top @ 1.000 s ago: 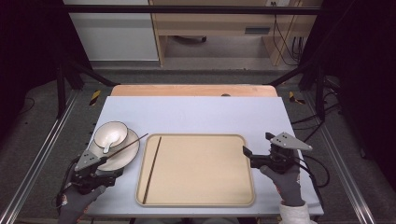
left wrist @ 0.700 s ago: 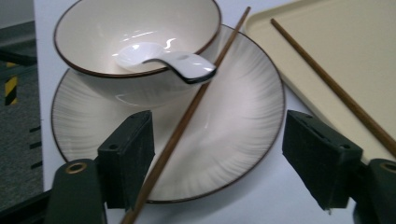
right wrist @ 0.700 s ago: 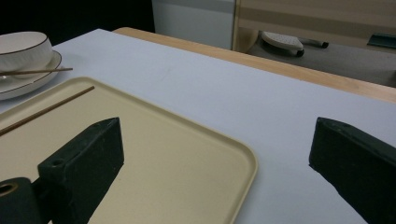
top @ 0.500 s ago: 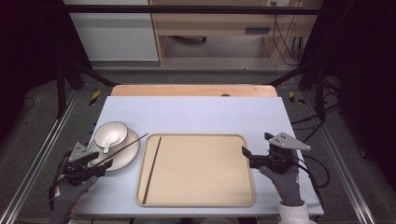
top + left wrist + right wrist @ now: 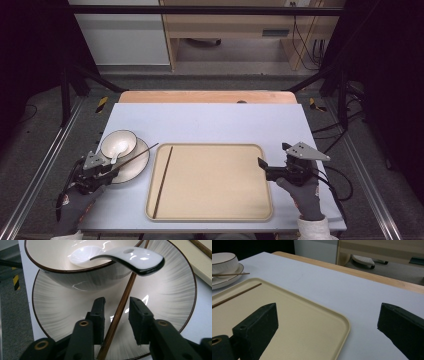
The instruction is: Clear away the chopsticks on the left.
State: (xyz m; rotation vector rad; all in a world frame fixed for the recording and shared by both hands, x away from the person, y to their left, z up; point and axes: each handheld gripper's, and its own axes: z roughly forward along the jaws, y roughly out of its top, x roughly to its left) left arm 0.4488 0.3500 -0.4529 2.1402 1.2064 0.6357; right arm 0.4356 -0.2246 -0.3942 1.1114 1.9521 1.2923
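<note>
the step in hand looks like picking up the second chopstick (image 5: 120, 312), the one lying across the striped plate (image 5: 134, 169) beside the bowl (image 5: 119, 144) at the left of the tabletop (image 5: 220, 125). the left tongs (image 5: 117, 315) sit low over the plate with the stick running up between their two jaws, which have just been closing in on it; in the left gripper view there is a sliver of plate visible on each side of the stick, so the pads are narrow but not pressing yet. a white soup spoon (image 5: 125, 255) leans on the bowl's rim just above. the other chopstick (image 5: 163, 181) already lies inside the beige tray (image 5: 215, 150), near its left edge. the right tongs (image 5: 265, 171) hover at the tray's right rim, jaws wide, holding nothing.

next, as i judge it, the left jaws need to finish pinching the thin stick, then lift it clear without nudging the spoon or bowl, and carry it across to lie alongside its partner.
</note>
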